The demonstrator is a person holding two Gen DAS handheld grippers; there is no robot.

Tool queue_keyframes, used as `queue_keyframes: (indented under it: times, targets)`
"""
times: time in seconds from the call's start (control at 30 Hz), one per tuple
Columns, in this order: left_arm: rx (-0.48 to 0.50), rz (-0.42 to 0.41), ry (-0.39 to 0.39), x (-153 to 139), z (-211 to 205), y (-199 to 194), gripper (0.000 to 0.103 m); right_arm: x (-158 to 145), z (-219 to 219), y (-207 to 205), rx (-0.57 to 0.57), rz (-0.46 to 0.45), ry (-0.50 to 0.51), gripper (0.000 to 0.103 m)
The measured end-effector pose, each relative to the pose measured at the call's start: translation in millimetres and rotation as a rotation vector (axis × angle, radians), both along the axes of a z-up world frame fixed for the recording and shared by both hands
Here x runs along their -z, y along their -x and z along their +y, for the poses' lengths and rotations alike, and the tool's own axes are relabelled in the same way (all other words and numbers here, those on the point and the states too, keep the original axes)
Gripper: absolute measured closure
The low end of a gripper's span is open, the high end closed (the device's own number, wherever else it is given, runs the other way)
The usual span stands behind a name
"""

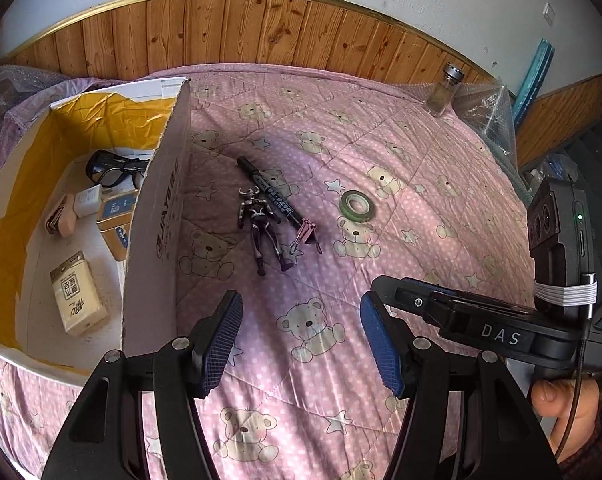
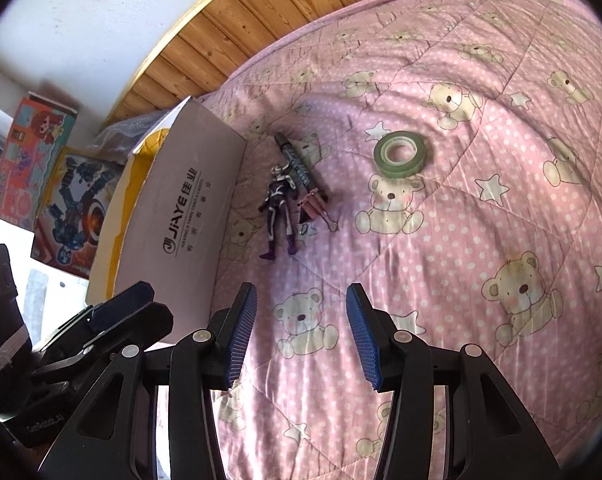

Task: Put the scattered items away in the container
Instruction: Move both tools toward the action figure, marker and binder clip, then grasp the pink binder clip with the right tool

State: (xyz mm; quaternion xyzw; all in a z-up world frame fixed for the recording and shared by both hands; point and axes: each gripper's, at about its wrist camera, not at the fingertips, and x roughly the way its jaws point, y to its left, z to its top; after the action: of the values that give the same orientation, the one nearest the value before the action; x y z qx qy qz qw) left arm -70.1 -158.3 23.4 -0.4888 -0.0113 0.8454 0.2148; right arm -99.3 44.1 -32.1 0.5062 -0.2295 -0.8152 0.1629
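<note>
Both the left gripper (image 1: 301,340) and right gripper (image 2: 301,336) hang spread and empty; next, probably the toy figure (image 1: 263,226) beside the box (image 1: 157,208), needing a careful pinch.

Pink quilt (image 1: 381,152) dotted white with cream teddy bears and stars, white cardboard box (image 1: 157,216) lined yellow inside, black-and-silver action figure (image 1: 263,222) with purple feet, black marker (image 1: 269,188), pale green tape roll (image 1: 357,205), blue ribbed pads (image 2: 241,340) on black jaws, orange-brown wood panelling (image 1: 261,28).
</note>
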Motion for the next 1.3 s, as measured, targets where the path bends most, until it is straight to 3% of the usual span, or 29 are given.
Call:
queue_keyframes:
  times: [0.53, 0.57, 0.67, 0.7, 1.03, 1.3]
  targets:
    - [0.001, -0.106, 0.044, 51, 3, 31, 0.041, 52, -51, 88, -0.1, -0.026, -0.169, 0.055]
    - [0.0, -0.108, 0.043, 52, 4, 33, 0.041, 55, -52, 89, -0.107, -0.019, -0.174, 0.056]
    - [-0.004, -0.115, 0.035, 56, 5, 39, 0.041, 56, -52, 89, -0.134, 0.01, -0.225, 0.074]
    - [-0.005, -0.116, 0.033, 58, 6, 42, 0.041, 56, -49, 90, -0.139, 0.006, -0.213, 0.075]
    - [-0.061, -0.115, 0.013, 70, 17, 80, 0.041, 42, -10, 80, -0.094, 0.008, -0.201, 0.077]
    - [-0.119, -0.117, 0.048, 103, 29, 106, 0.037, 48, 18, 66, -0.034, -0.028, -0.168, 0.076]
